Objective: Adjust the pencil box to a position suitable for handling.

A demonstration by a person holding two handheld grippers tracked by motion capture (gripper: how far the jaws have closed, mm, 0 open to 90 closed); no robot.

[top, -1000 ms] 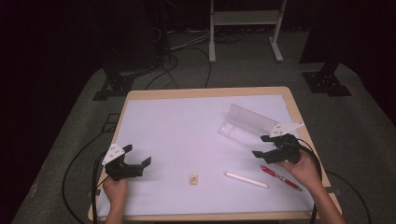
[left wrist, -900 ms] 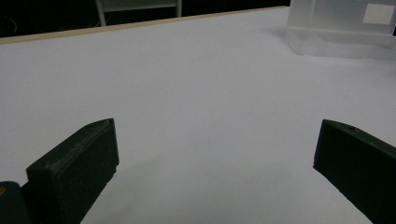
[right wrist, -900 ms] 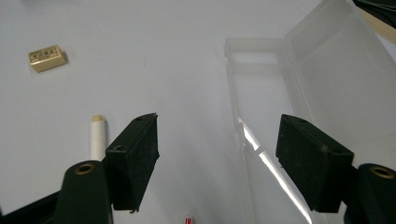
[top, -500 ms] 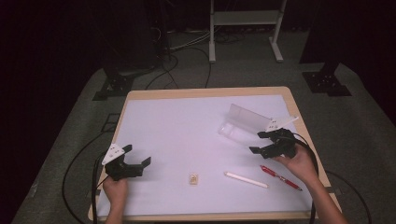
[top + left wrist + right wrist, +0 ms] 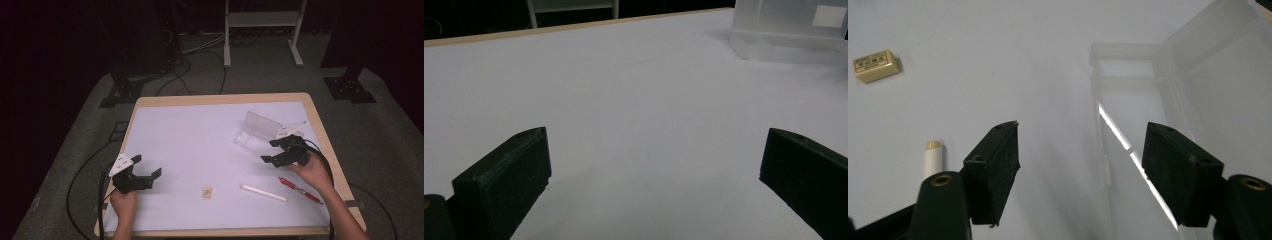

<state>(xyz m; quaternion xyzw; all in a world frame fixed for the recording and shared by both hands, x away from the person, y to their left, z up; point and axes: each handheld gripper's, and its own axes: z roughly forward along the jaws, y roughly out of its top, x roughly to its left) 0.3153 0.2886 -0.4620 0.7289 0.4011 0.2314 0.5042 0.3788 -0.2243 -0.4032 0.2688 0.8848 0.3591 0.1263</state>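
On the tabletop (image 5: 200, 145), which carries a white sheet inside a wooden rim, a clear plastic box (image 5: 257, 129) stands open toward the far right, its lid raised. The right gripper (image 5: 280, 151) hangs just beside the near right corner of this box, jaws spread wide and holding nothing; in the right gripper view the box (image 5: 1168, 115) lies between and beyond the jaws, not touched. The left gripper (image 5: 145, 175) sits near the front left edge, well apart from the box, jaws also spread wide and empty over bare sheet. Near the front edge lie a red pen (image 5: 300, 189), a white stick (image 5: 263, 192) just beside it, and a small eraser (image 5: 207, 191) toward the centre.
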